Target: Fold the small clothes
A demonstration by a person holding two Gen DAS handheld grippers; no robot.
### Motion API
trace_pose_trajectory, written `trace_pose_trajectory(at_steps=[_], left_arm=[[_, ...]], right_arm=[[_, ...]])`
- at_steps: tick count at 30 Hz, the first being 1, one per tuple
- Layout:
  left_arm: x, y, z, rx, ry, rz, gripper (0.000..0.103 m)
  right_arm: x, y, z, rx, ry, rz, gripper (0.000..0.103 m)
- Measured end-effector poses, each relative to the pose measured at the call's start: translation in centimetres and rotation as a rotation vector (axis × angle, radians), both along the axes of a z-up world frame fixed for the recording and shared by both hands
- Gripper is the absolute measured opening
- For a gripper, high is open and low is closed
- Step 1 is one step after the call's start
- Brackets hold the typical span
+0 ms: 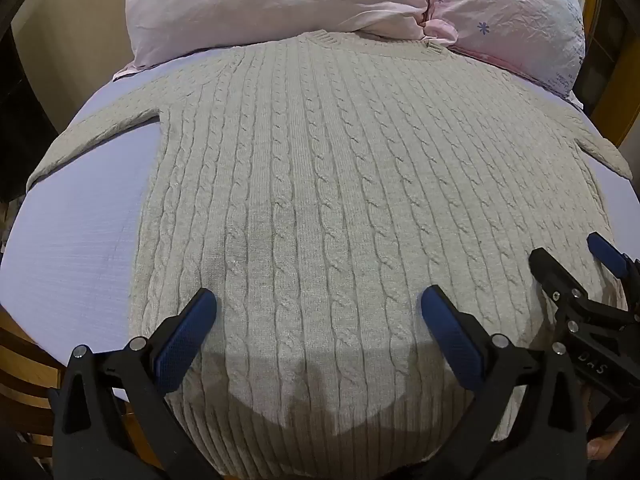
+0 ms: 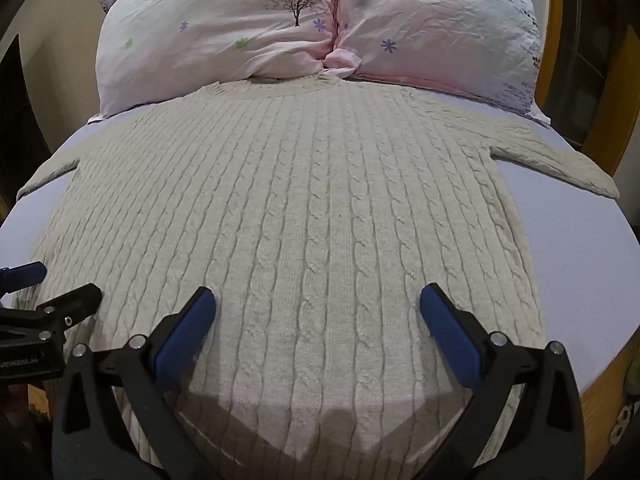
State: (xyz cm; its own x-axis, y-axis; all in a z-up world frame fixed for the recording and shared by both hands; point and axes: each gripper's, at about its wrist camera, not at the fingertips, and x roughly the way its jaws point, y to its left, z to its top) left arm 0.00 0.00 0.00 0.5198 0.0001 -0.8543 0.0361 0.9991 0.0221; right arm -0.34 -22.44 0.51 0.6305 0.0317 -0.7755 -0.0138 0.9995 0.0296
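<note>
Sweater (image 1: 320,184), cream cable-knit, lies flat and face-up on the lavender bed sheet (image 1: 68,256), collar at 12 o'clock against the pink pillows (image 1: 280,4), sleeves spread toward 9 and 3. The left gripper (image 1: 318,308) and right gripper (image 2: 318,306) hover over the hem near 6 o'clock, jaws spread wide, holding nothing. A clean fold likely starts with each gripper pinching both layers at a hem corner.
</note>
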Motion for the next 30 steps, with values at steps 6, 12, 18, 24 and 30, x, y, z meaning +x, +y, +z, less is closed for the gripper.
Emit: trace_pose_trajectory(at_steps=[6, 12, 18, 24, 30], left_arm=[[0.0, 0.0, 0.01, -0.001, -0.001, 0.0, 0.102], [-0.01, 0.01, 0.02, -0.001, -0.004, 0.0, 0.102], [-0.01, 0.01, 0.02, -0.001, -0.004, 0.0, 0.102], [-0.01, 0.01, 0.02, -0.001, -0.005, 0.0, 0.102], [-0.01, 0.01, 0.02, -0.001, -0.005, 0.0, 0.102]], right_arm=[[-0.05, -0.03, 0.0, 0.0, -0.011, 0.0, 0.101], [-0.03, -0.06, -0.04, 0.0, -0.009, 0.0, 0.101], [-0.04, -0.11, -0.07, -0.001, -0.01, -0.001, 0.101], [-0.05, -0.13, -0.08, -0.001, -0.01, -0.001, 0.101], [-0.04, -0.14, -0.08, -0.001, -0.009, 0.0, 0.101]])
